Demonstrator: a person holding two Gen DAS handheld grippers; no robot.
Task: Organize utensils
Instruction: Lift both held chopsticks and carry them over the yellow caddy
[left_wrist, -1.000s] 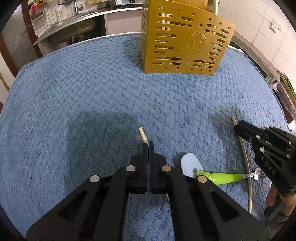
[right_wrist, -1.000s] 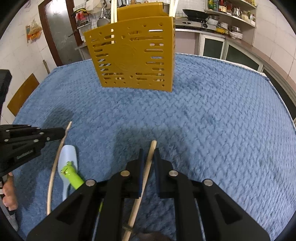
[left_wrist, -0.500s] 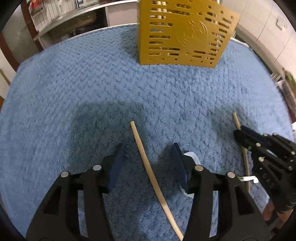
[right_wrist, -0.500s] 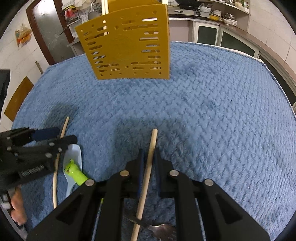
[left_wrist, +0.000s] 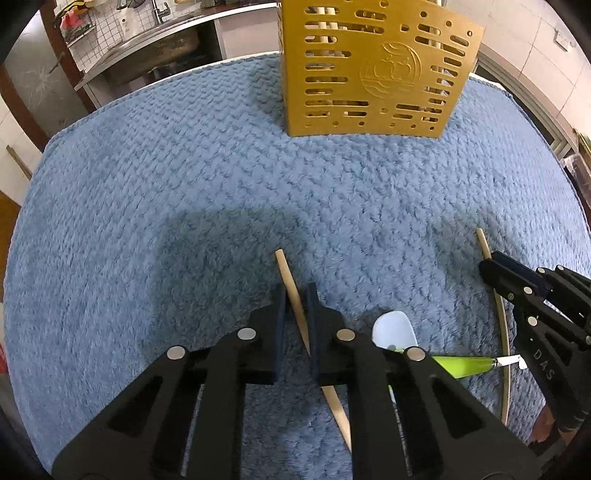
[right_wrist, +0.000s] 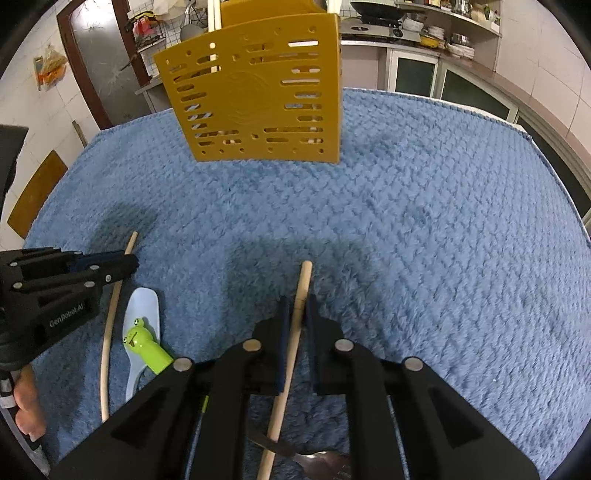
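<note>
The left tongs (left_wrist: 296, 295), jaws having just closed in, pinch a pale wooden chopstick (left_wrist: 291, 284) lying on the blue textured cloth-covered surface (left_wrist: 184, 184). Right of it lie a light blue spoon (right_wrist: 142, 306) and a green frog-headed utensil (right_wrist: 146, 345), then a second wooden chopstick (right_wrist: 301, 291) pinched in the right tongs (right_wrist: 296, 304). The perforated yellow utensil holder (right_wrist: 255, 99) stands upright at the far side.

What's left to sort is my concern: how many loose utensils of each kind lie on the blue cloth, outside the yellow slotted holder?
Thin wooden chopsticks: 2
Pale blue plastic spoon: 1
Fork with green frog handle: 1
Total: 4
</note>
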